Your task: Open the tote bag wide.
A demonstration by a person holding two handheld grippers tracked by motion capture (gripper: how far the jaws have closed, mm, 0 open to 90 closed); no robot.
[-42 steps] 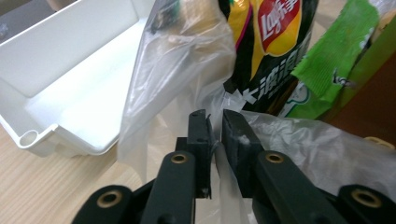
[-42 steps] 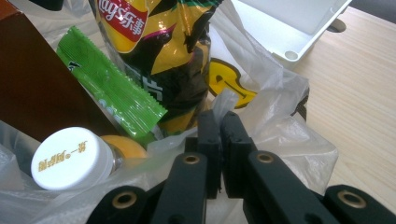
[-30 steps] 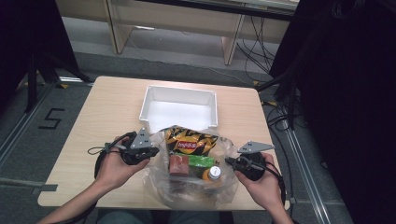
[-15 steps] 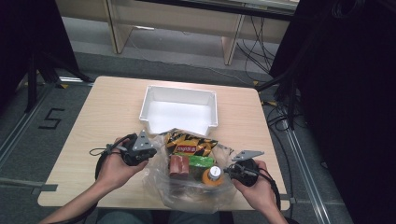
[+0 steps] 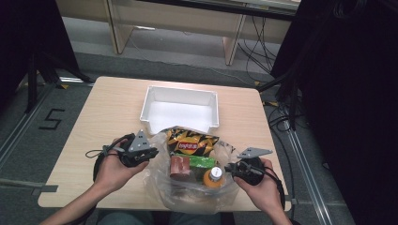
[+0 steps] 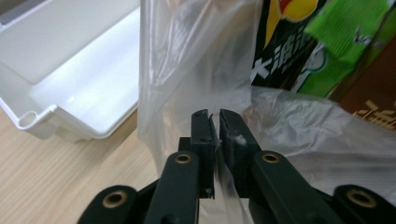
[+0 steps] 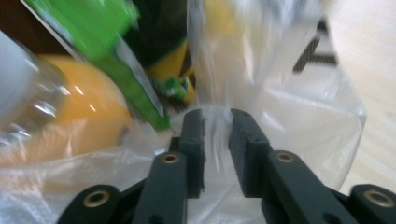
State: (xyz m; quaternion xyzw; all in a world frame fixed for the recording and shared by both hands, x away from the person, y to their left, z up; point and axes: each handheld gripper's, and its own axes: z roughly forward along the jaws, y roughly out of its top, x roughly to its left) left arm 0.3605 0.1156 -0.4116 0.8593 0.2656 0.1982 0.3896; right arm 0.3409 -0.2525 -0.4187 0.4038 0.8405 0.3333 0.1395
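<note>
Both grippers are at the near end of the counter, one on each side of the clear plastic bag.

Left gripper: jaws have just been opening, now a narrow gap with the bag's film between them. Film looks barely pinched, if at all.

Right gripper: jaws have also just been opening, wider gap, film standing loose between the pads, not pinched.

Bag sits open at the near counter edge and holds an orange bottle, brown pack, green pack and a chips bag leaning out of the mouth towards the white bin just beyond.

Risks, as I read it:
- With both sides let go, the film slumps and the mouth collapses over the contents, so a re-grab means fishing for a limp, see-through edge.
- Film may cling to a pad and drag the bag when a hand pulls away. It sits close to the near edge and could slide off.
- Bottle stands upright with nothing firm around it and may tip once the walls go slack.
- Chips bag could flop short of the bin.
</note>
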